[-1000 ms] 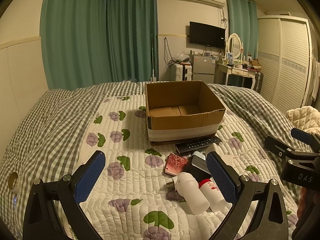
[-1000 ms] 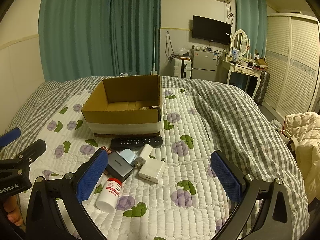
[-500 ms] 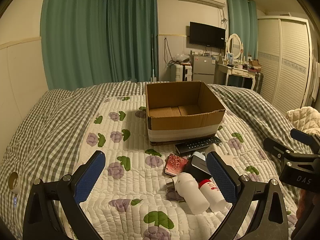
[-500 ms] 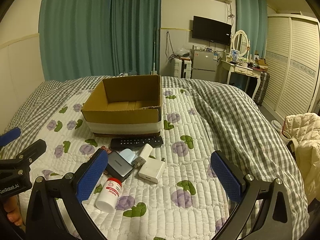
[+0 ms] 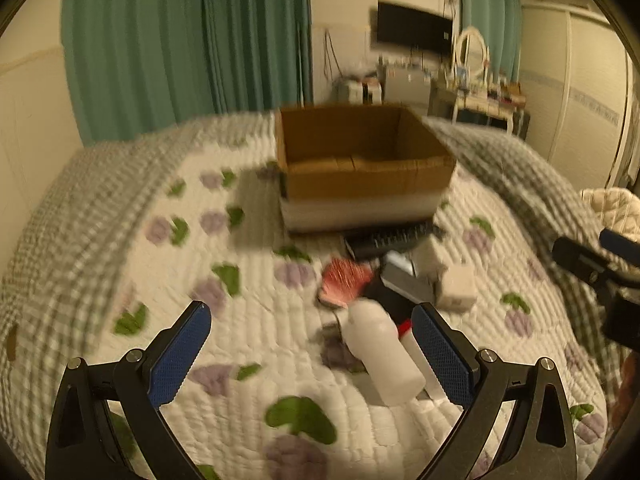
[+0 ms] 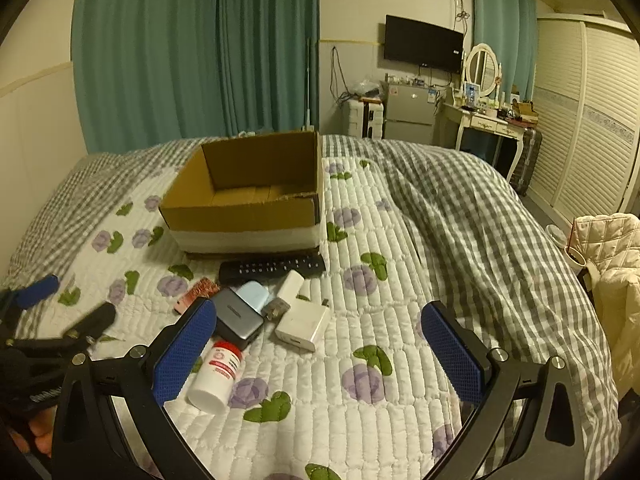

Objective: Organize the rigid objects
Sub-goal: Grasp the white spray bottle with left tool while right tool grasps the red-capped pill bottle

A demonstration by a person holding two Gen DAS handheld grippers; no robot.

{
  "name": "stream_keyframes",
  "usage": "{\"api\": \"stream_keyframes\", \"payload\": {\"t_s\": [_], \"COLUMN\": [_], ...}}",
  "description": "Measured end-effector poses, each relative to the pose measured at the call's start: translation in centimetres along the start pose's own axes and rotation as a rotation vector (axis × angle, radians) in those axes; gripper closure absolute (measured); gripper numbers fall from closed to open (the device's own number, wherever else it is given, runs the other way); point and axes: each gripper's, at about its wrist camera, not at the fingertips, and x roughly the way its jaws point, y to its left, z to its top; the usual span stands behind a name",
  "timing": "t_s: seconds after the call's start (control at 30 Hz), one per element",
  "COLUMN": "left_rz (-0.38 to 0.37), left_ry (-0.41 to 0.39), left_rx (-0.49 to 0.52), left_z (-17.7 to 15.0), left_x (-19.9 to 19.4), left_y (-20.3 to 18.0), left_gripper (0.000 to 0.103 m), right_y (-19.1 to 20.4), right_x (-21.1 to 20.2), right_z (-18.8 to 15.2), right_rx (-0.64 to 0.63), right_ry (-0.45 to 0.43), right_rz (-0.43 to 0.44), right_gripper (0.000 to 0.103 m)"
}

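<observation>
An open cardboard box (image 6: 248, 208) stands on the bed; in the blurred left wrist view the box (image 5: 360, 168) is straight ahead. Before it lie a black remote (image 6: 272, 267), a dark power bank (image 6: 236, 322), a white charger (image 6: 303, 325), a pink patterned card (image 6: 196, 294) and a white bottle with a red label (image 6: 216, 376). In the left wrist view two white bottles (image 5: 380, 352) lie beside the right finger. My left gripper (image 5: 310, 354) is open and empty. My right gripper (image 6: 320, 350) is open and empty, low over the quilt.
The bed has a white floral quilt (image 6: 380, 360) over a grey checked duvet (image 6: 472, 216). Green curtains, a TV, a small fridge and a dressing table stand behind. A cream jacket (image 6: 612, 280) hangs at the right.
My left gripper has moved forward and down toward the objects, blurring its view; the box and bottles look nearer. My right gripper has barely moved.
</observation>
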Motion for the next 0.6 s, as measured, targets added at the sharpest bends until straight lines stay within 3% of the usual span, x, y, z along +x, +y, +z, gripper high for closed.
{"api": "stream_keyframes", "payload": {"t_s": [0.13,0.27,0.37,0.6], "left_rz": [-0.034,0.001,-0.109,-0.105], "left_ry": [0.09,0.193,0.254,0.158], "left_rx": [0.043,0.111,0.071,0.117], "left_z": [-0.3,-0.8,-1.4,-1.2], "left_x": [2.8,6.1,7.1,3.2], "left_y": [-2.4,-3.9,-3.3,-2.1], "left_gripper": [0.007,0.032,0.058,0.059], "right_y": [-0.4,-0.3,-0.4,0.5], "right_x": [1.5,2.9,3.6,5.0], "right_z": [-0.4,-1.0,-1.4,-2.2], "right_rx": [0.034,0.029,0.027,-0.008], "right_ry": [0.042,0.086,0.109,0.15], "right_rz": [0.021,0.016,0.01,0.035], "right_gripper": [0.0,0.0,0.0,0.0]}}
